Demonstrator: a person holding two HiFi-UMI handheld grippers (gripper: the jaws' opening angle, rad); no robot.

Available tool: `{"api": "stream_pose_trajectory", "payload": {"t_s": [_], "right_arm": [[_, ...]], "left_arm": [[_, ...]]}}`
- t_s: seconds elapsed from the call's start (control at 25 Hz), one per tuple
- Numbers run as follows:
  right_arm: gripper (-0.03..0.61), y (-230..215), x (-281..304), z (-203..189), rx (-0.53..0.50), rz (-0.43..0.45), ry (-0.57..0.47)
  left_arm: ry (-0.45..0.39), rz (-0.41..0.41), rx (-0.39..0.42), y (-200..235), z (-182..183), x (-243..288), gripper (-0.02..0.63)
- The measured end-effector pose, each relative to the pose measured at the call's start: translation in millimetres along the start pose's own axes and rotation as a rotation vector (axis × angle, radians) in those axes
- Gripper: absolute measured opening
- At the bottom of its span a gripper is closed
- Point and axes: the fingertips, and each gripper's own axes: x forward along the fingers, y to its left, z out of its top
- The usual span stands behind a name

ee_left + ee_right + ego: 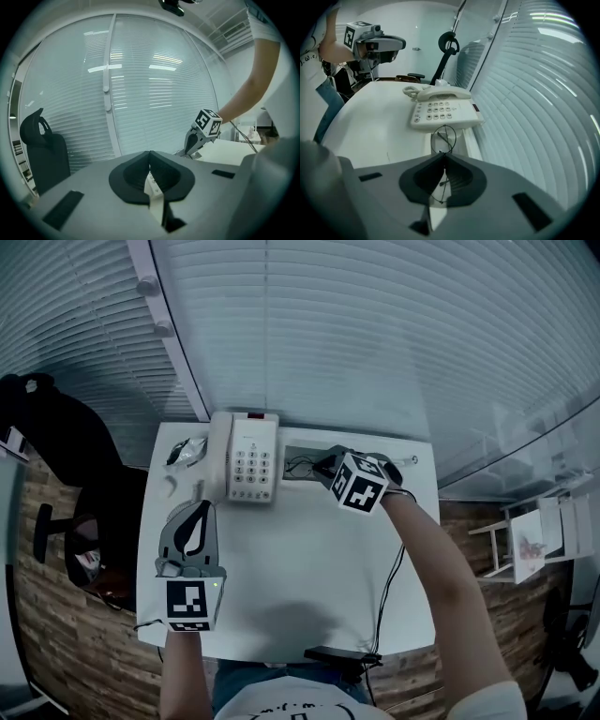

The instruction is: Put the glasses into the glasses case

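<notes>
Thin wire-rimmed glasses (pixel 444 137) hang from my right gripper (pixel 443 161), whose jaws are shut on the frame. One round lens sticks out past the tips. Right under it lies the pale, open glasses case (pixel 465 143), a long tray beside the phone. From the head view, the right gripper (pixel 323 468) points steeply down at the case (pixel 298 463) at the far side of the white table (pixel 309 568). My left gripper (pixel 199 514) hovers over the table's left side, jaws together and holding nothing; its own view shows its tips (pixel 150 154) meeting.
A white desk phone (pixel 244 457) stands left of the case, with a crumpled dark item (pixel 186 452) beyond it. A cable (pixel 389 587) runs down the table's right side to a black object (pixel 337 655) at the near edge. Window blinds close the far side; a black chair (pixel 56 456) stands at the left.
</notes>
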Motion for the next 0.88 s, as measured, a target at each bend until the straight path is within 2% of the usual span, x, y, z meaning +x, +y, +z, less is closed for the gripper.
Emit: {"api": "stream_pose_trajectory", "payload": {"t_s": [0.24,0.44,0.88], "right_arm": [[0.018,-4.8,20.2,-9.0,0.018,0.014,0.044],[0.018,0.1,35.4,-19.9,0.020,0.063,0.109],[0.020,10.5,43.4,-27.2,0.138,0.173,0.110]], "left_arm": [[0.026,0.007,-0.010,5.0,-11.2,1.4,0.017],[0.047,0.001,-0.016,5.6,-20.5,3.3,0.017],[0.056,0.011,-0.014,12.8,-25.0,5.1,0.017]]}}
